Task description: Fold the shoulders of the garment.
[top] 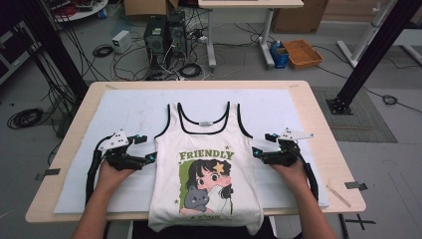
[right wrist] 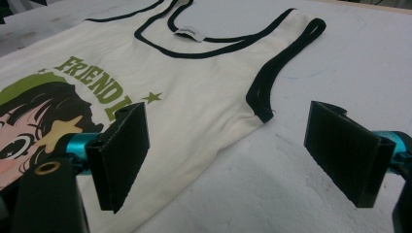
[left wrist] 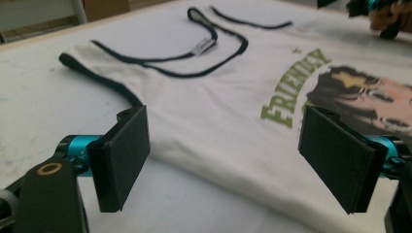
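Note:
A white tank top (top: 204,144) with black trim, the green word FRIENDLY and a cartoon print lies flat on a white mat, its hem hanging over the near table edge. My left gripper (top: 145,149) sits open at the top's left side seam, below the armhole; in the left gripper view the tank top (left wrist: 228,97) runs between the wide jaws of the left gripper (left wrist: 226,160), untouched. My right gripper (top: 262,145) stands open at the right side seam. In the right gripper view the tank top's (right wrist: 184,82) edge lies between the jaws of the right gripper (right wrist: 228,160).
The white mat (top: 124,109) covers most of the wooden table (top: 318,129). Beyond the far edge are computer towers (top: 164,40), tangled cables, a blue bottle and an orange tray (top: 301,53) on the floor. Black frame posts (top: 368,55) stand at both sides.

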Available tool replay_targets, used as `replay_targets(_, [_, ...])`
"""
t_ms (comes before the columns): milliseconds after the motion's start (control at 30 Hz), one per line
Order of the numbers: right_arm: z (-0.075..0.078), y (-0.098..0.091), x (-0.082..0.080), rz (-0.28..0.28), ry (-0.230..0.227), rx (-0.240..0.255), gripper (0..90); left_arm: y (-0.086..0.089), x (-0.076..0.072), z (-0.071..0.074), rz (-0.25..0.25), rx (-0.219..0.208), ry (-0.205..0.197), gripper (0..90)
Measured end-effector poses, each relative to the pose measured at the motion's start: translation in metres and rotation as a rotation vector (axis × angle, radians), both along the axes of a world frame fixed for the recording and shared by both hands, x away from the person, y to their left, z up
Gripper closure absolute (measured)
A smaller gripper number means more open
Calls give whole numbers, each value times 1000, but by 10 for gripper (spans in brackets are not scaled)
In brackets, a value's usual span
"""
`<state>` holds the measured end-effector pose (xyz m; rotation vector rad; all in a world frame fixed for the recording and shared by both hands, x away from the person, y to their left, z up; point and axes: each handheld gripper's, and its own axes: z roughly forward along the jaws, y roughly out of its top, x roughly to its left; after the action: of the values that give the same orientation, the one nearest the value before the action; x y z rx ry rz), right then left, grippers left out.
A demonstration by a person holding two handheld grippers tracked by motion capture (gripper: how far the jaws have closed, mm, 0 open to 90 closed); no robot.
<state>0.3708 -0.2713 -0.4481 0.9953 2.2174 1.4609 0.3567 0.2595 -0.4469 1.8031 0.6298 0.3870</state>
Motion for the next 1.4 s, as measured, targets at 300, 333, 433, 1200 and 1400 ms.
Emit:
replay_targets(300, [0, -1, -3, -32, -20, 3, 168, -12, 7, -1, -13, 57, 59, 180])
replay_targets(333, [0, -1, -2, -31, -17, 3, 167, -12, 8, -1, -13, 53, 65, 180])
replay_targets(433, [0, 1, 2, -42, 23, -8, 167, -9, 9, -1, 1, 27, 75, 173])
replay_targets(1200, [27, 7, 5, -69, -37, -17, 167, -6, 9, -2, 24, -6, 84, 170])
replay_targets(1400, [46, 13, 19, -57, -39, -50, 167, -6, 9, -2, 27, -7, 85, 170])
